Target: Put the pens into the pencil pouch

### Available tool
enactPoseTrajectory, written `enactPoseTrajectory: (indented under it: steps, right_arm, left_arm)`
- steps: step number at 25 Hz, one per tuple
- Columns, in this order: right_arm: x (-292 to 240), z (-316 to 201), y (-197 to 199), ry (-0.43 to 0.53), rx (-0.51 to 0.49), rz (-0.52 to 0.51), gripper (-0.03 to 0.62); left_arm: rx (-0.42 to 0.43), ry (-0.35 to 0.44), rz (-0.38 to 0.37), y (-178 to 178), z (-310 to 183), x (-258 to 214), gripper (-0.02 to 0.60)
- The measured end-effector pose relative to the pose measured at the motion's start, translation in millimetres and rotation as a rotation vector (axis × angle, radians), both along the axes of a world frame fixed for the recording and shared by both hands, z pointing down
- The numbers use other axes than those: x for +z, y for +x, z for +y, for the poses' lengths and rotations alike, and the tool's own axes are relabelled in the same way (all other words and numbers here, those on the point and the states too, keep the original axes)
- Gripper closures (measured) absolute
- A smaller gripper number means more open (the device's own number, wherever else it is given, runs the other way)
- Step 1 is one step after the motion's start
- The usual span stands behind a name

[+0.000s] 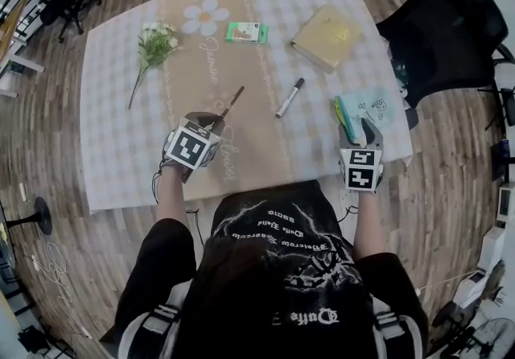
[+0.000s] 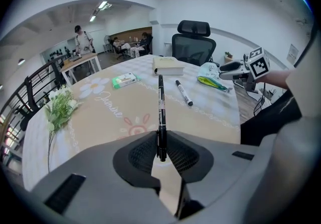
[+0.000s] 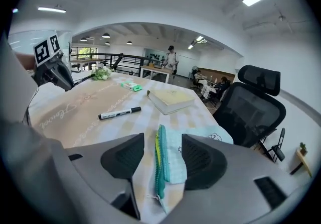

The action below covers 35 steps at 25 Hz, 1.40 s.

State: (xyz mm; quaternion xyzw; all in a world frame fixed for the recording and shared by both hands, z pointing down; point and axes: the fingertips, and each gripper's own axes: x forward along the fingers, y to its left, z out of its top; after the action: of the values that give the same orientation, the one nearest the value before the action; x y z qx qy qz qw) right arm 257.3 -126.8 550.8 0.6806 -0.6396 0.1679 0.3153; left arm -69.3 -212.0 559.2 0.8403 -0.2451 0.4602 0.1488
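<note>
My left gripper (image 2: 160,151) is shut on a black pen (image 2: 160,110) that sticks out straight ahead over the table. In the head view that gripper (image 1: 211,121) is at the table's near left, with the pen (image 1: 232,99) pointing up and to the right. A second pen, a white marker with a black cap (image 1: 290,97), lies loose mid-table. The light teal pencil pouch (image 1: 364,106) lies flat near the right edge. My right gripper (image 1: 360,132) stands open at its near end. In the right gripper view the pouch's zipper edge (image 3: 161,160) lies between the spread jaws, apart from both pads.
A yellow book (image 1: 327,35), a green box (image 1: 245,31) and a sprig of flowers (image 1: 155,47) lie at the far side of the table. A black office chair (image 1: 451,19) stands off the right corner. The pouch lies close to the table's right edge (image 1: 402,120).
</note>
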Motion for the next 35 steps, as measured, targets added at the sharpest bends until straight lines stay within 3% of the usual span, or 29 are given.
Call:
enactPoseTrajectory:
  steps: [5, 10, 14, 20, 25, 31, 35]
  right_arm:
    - [16.5, -17.6, 0.9, -0.074, -0.044, 0.057, 0.35]
    - [41.1, -25.1, 14.5, -0.209, -0.069, 0.154, 0.35]
    - [54.2, -24.8, 20.0, -0.273, -0.085, 0.188, 0.353]
    - [57.0, -25.8, 22.3, -0.297, -0.095, 0.205, 0.42]
    - [46.3, -25.0, 21.2, -0.242, -0.054, 0.102, 0.536]
    - [16.7, -26.2, 15.8, -0.126, 0.006, -0.107, 0.545]
    - [-6.5, -25.4, 7.3, -0.05, 0.032, -0.199, 0.546]
  left_arm:
    - [-0.087, 0.003, -0.005, 4.5, 4.3, 5.4, 0.506]
    - [-0.157, -0.019, 0.031, 8.1, 10.2, 7.7, 0.506]
    - [-0.171, -0.035, 0.048, 15.5, 15.6, 13.6, 0.506]
    - [-0.141, -0.051, 0.054, 33.9, 22.9, 13.2, 0.506]
    - [-0.113, -0.039, 0.071, 49.4, 22.2, 9.7, 0.506]
    - [-0.019, -0.041, 0.084, 78.3, 32.6, -0.8, 0.506]
    - [0.101, -0.022, 0.036, 94.2, 45.8, -9.5, 0.506]
